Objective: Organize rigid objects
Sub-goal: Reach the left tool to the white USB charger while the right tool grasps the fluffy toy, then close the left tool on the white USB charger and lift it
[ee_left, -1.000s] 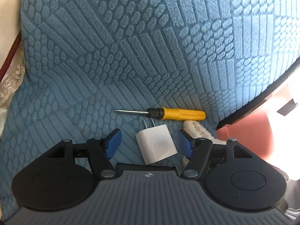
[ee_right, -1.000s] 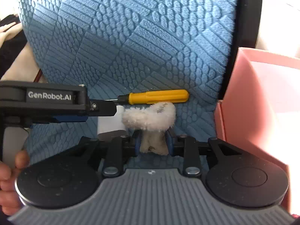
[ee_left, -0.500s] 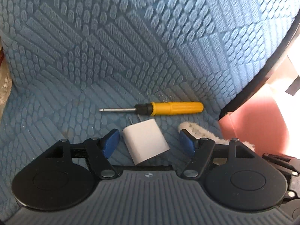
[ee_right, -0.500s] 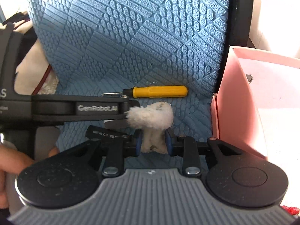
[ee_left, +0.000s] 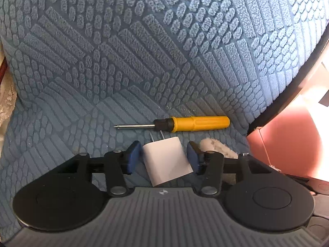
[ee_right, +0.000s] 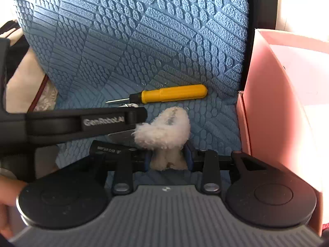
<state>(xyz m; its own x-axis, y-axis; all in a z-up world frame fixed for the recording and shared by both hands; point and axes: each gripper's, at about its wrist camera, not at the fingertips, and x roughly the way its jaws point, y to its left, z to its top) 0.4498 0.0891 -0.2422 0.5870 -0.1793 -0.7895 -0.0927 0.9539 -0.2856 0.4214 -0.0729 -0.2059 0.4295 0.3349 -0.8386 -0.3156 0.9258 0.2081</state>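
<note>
A white plug charger [ee_left: 167, 160] lies on the blue textured cushion [ee_left: 144, 51] between the blue pads of my left gripper [ee_left: 163, 156]. The pads have closed in to its sides; contact is unclear. A yellow-handled screwdriver [ee_left: 191, 123] lies just beyond it, tip to the left, also in the right wrist view [ee_right: 172, 93]. My right gripper [ee_right: 168, 157] is shut on a white fluffy piece [ee_right: 164, 131], seen in the left wrist view [ee_left: 216, 147] to the right of the charger.
A pink box [ee_right: 287, 103] stands open at the right, beside the cushion's dark edge; it shows in the left wrist view [ee_left: 287, 140] too. The left gripper's body [ee_right: 72, 123] crosses the right wrist view at left. Beige cloth [ee_right: 18, 90] lies at far left.
My left gripper's pads have moved inward around the charger, which now sits deeper between them. My right gripper keeps hold of the fluffy piece and has moved slightly back and right.
</note>
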